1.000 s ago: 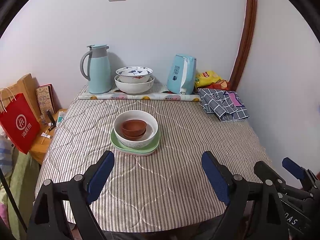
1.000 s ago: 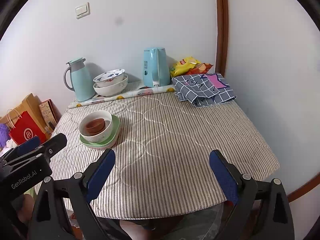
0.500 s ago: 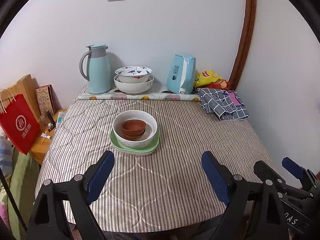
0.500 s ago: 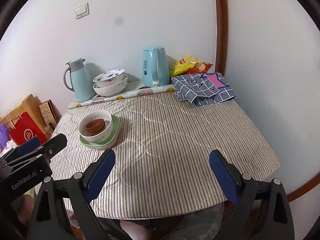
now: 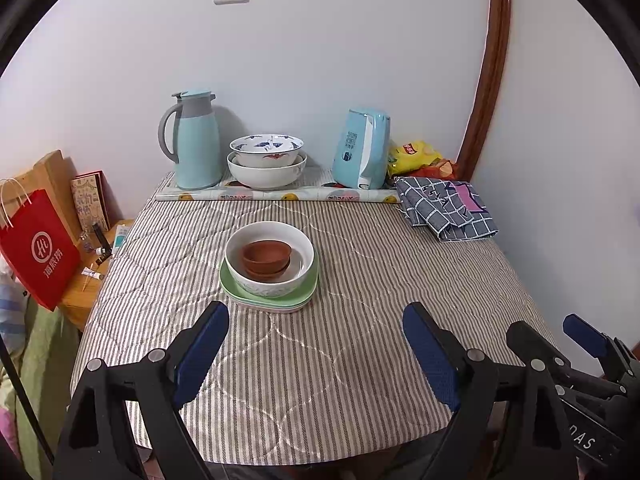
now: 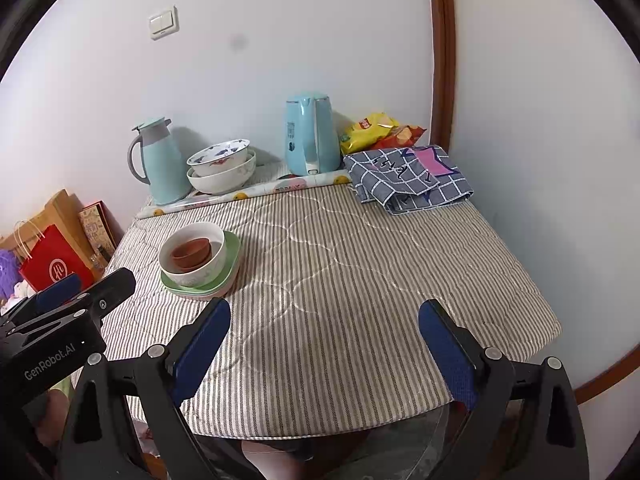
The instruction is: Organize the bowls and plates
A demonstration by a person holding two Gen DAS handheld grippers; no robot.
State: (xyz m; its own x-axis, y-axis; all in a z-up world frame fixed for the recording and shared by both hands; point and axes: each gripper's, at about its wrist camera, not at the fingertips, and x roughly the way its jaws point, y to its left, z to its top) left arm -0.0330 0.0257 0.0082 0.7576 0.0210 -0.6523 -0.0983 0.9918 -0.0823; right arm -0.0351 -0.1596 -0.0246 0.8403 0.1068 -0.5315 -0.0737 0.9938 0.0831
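Both grippers are hanging back over the near edge of the table with nothing in them. Left gripper (image 5: 316,356) has its jaws spread wide, and the right gripper (image 6: 324,356) is gaping the same way.

The dishes look pretty much sorted already. Two small brown bowls (image 5: 265,258) sit nested inside a white bowl (image 5: 269,260), and that sits on a stack of green plates (image 5: 310,288), out around 11 o'clock from the left gripper. From the right wrist view the same pile (image 6: 196,260) is off toward 10 o'clock. Further back at 12 o'clock, a patterned bowl (image 5: 266,148) is nested in a bigger white bowl (image 5: 266,174) between the thermos jug (image 5: 196,140) and the blue kettle (image 5: 364,148).

My guess is the job is either done or there's one last nudge left. If the front pile still has to move, I'd pinch the plate rim on the near side with the left one, low and flat, and steady the white bowl from the other side so the brown bowls don't rattle. Lift slowly; the quilted striped cloth (image 5: 360,360) looks soft, so dragging the plates would probably bunch it up. Keep clear of the folded checked cloth (image 5: 444,212) at 2 o'clock.
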